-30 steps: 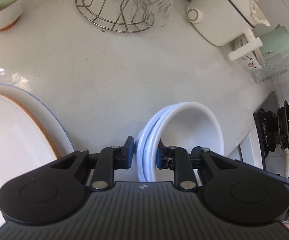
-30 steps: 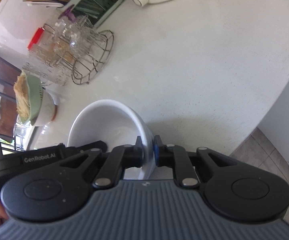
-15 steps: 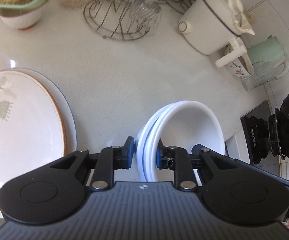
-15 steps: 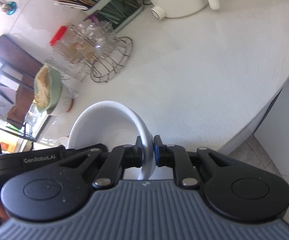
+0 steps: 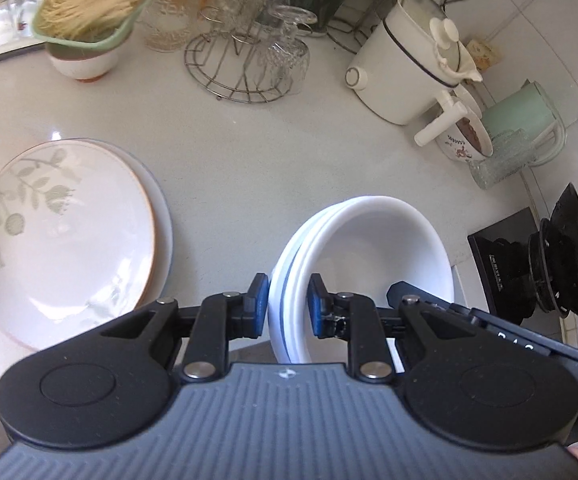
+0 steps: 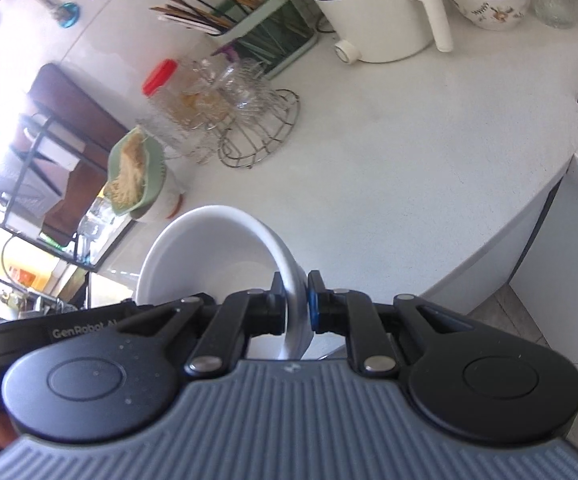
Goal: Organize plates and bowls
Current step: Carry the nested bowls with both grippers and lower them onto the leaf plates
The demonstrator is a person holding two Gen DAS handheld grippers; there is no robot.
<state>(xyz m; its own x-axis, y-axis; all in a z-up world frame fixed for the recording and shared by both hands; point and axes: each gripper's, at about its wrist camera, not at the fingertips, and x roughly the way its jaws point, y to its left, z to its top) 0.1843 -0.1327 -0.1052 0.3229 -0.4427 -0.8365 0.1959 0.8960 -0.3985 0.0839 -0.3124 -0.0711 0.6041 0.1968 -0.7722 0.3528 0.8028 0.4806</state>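
A stack of white bowls (image 5: 373, 252) is held above the white counter. My left gripper (image 5: 287, 306) is shut on the left rim of the stack. My right gripper (image 6: 295, 304) is shut on the opposite rim of the same bowls (image 6: 217, 248). In the left wrist view, a leaf-patterned plate (image 5: 57, 232) lies on top of a larger white plate (image 5: 161, 200) on the counter to the left of the bowls.
At the back stand a green colander of noodles on a bowl (image 5: 89, 28), a wire rack with glasses (image 5: 249, 68), a white pot (image 5: 405, 64), a flowered bowl (image 5: 465, 140) and a green kettle (image 5: 525, 120). A black stove (image 5: 537, 264) is at right. The counter edge (image 6: 509, 240) curves at right.
Both grippers have lifted and pulled back with the bowl stack. More of the counter, the plates and the back items have come into view.
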